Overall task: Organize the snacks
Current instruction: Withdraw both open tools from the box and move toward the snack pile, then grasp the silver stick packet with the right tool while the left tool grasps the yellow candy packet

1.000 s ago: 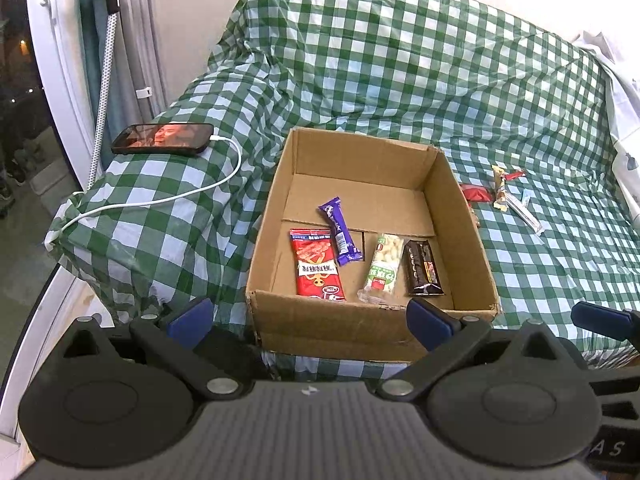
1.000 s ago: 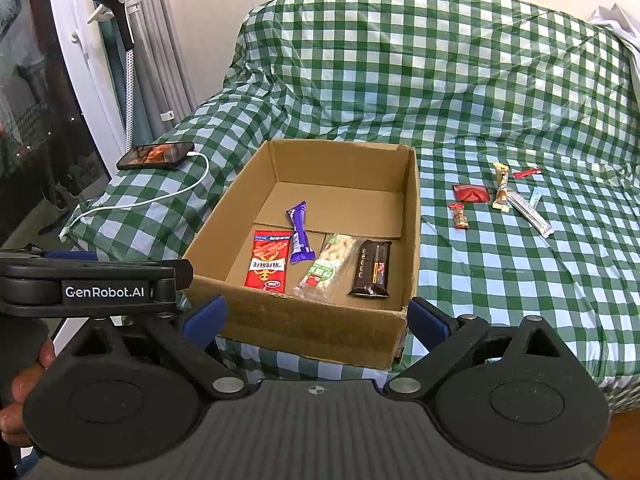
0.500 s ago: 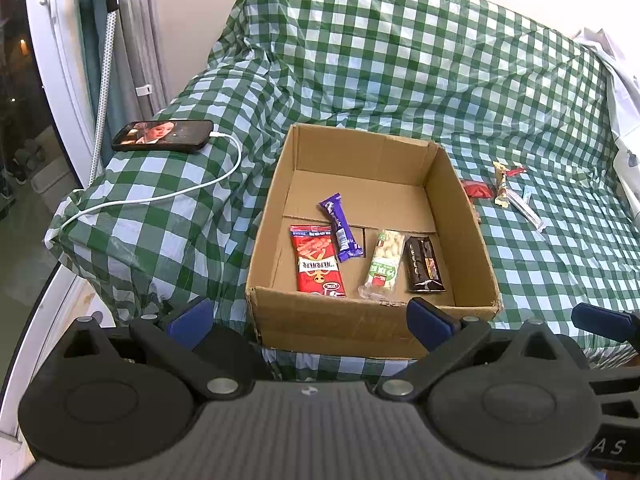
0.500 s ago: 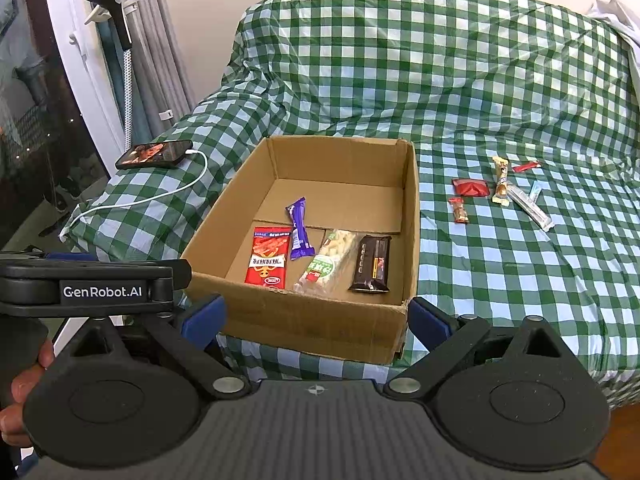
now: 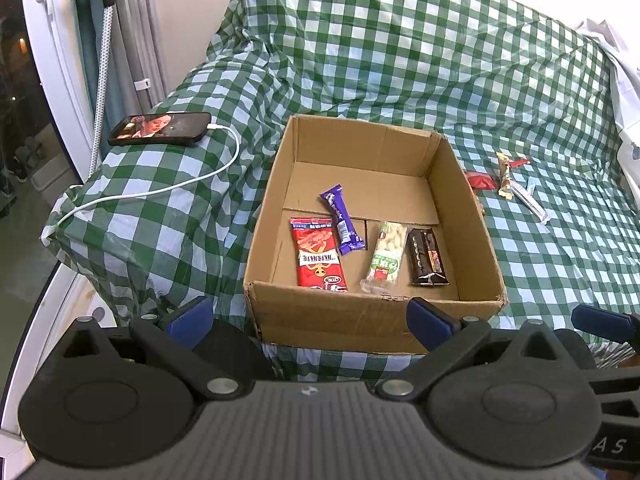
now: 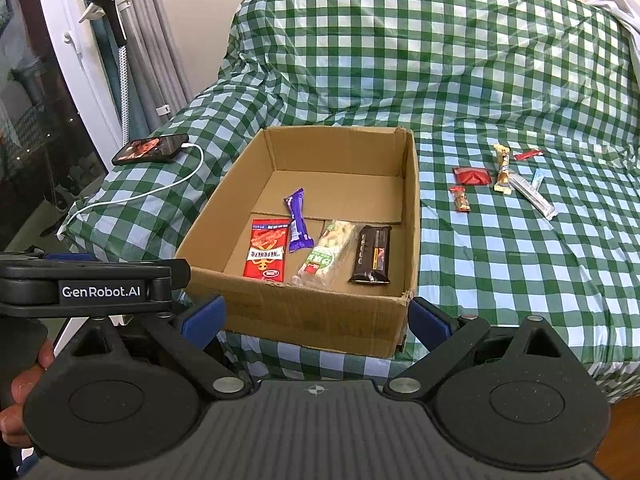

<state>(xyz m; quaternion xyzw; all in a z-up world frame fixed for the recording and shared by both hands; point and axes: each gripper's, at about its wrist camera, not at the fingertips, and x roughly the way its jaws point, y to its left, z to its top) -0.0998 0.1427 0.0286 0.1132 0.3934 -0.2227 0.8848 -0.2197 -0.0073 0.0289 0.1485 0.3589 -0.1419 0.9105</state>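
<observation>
An open cardboard box (image 5: pixel 362 148) (image 6: pixel 412 200) sits on a green checked bed. Inside lie a red snack pack (image 5: pixel 320 258) (image 6: pixel 267 254), a purple bar (image 5: pixel 342 218) (image 6: pixel 297 218), a green-white nut pack (image 5: pixel 386 256) (image 6: pixel 326 256) and a dark chocolate bar (image 5: pixel 426 256) (image 6: pixel 372 254). Several small snacks lie loose on the cover right of the box: a red packet (image 6: pixel 471 176), a small brown bar (image 6: pixel 461 199), a beige bar (image 6: pixel 503 168), a clear stick (image 6: pixel 534 194). My left gripper (image 5: pixel 310 318) and right gripper (image 6: pixel 318 316) hang open and empty before the box's near wall.
A phone (image 5: pixel 160 129) (image 6: pixel 151 148) on a white charging cable (image 5: pixel 160 190) rests on the bed's left corner. A window frame and a clothes steamer (image 6: pixel 106 4) stand at the left. A hand (image 6: pixel 24 392) holds the left gripper's handle.
Both cameras have drifted slightly, with the box and snacks sitting a little higher in each view. Nothing was picked up or let go.
</observation>
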